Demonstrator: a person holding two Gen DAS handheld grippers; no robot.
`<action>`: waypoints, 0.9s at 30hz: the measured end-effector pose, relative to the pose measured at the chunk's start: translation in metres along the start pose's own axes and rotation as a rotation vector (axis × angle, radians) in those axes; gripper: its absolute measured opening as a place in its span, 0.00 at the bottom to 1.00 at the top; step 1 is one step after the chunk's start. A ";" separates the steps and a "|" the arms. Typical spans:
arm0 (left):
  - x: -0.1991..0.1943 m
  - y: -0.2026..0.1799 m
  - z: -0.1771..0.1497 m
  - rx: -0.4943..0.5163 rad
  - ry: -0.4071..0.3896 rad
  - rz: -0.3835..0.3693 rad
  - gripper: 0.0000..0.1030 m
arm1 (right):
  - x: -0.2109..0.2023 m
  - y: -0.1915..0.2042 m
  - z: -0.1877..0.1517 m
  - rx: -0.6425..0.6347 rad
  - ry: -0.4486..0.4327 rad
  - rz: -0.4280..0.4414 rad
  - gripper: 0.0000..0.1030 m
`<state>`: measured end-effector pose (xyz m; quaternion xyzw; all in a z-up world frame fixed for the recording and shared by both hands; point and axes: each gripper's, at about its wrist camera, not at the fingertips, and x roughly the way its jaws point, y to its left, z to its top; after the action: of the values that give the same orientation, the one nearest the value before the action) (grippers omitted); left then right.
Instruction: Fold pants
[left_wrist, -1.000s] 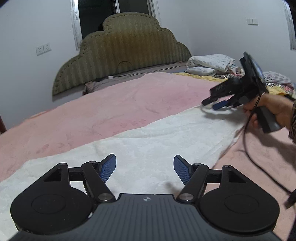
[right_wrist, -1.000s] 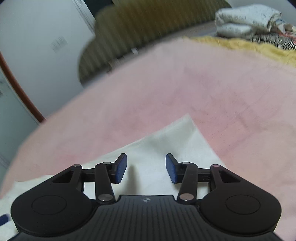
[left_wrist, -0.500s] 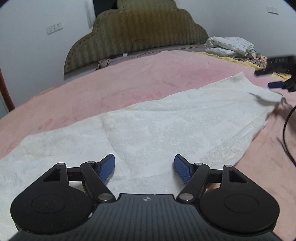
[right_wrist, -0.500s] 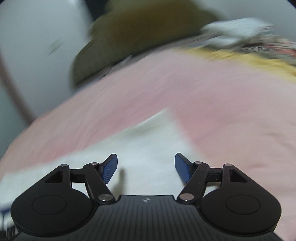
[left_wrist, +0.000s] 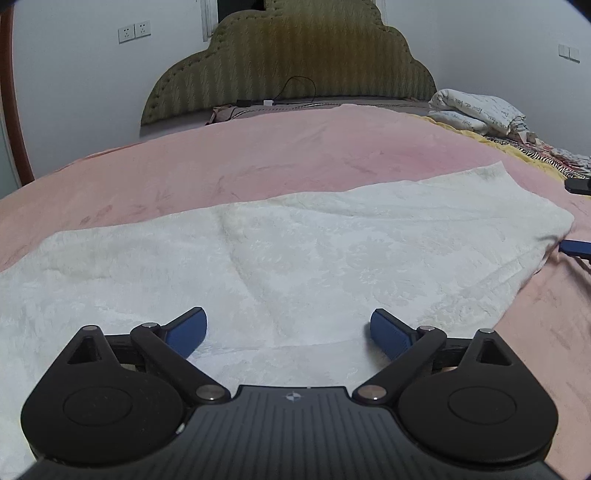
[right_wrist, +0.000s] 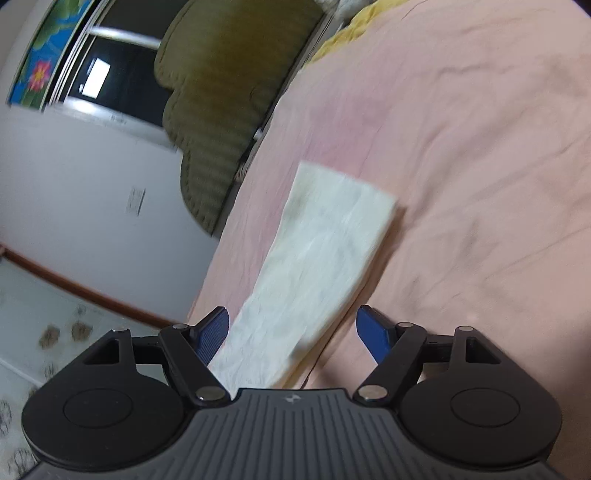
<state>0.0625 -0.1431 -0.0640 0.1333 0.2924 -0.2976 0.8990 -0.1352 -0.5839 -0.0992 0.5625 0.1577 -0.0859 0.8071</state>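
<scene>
The white textured pants (left_wrist: 295, 251) lie flat in a long strip across the pink bed cover (left_wrist: 258, 158). My left gripper (left_wrist: 288, 330) is open and empty, low over the near edge of the pants near their middle. In the right wrist view the pants (right_wrist: 317, 266) run away from me as a narrow strip, blurred and tilted. My right gripper (right_wrist: 291, 332) is open and empty over the strip's near end. A blue fingertip (left_wrist: 576, 246) of the right gripper shows at the left view's right edge, beside the end of the pants.
An olive padded headboard (left_wrist: 288, 62) stands at the back with a cable on it. Folded bedding (left_wrist: 476, 110) and a yellow blanket lie at the far right. The right view shows a window (right_wrist: 96, 74), a white wall and the floor (right_wrist: 33, 325) beside the bed.
My left gripper dropped lower and turned to face along the bed. My right gripper swung out to the right end of the pants, rolled sideways, and opened wider.
</scene>
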 end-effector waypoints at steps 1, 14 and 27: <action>0.000 -0.001 0.000 0.004 0.000 0.004 0.96 | 0.005 0.004 -0.002 -0.005 0.023 0.016 0.75; 0.001 -0.002 0.000 -0.009 0.009 0.015 1.00 | 0.030 0.012 0.015 -0.133 -0.183 -0.135 0.74; 0.001 -0.001 0.001 -0.018 0.012 0.016 1.00 | 0.078 0.002 0.031 -0.187 -0.171 -0.169 0.08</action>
<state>0.0626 -0.1452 -0.0637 0.1295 0.2994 -0.2872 0.9006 -0.0572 -0.6091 -0.1152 0.4601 0.1426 -0.1861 0.8564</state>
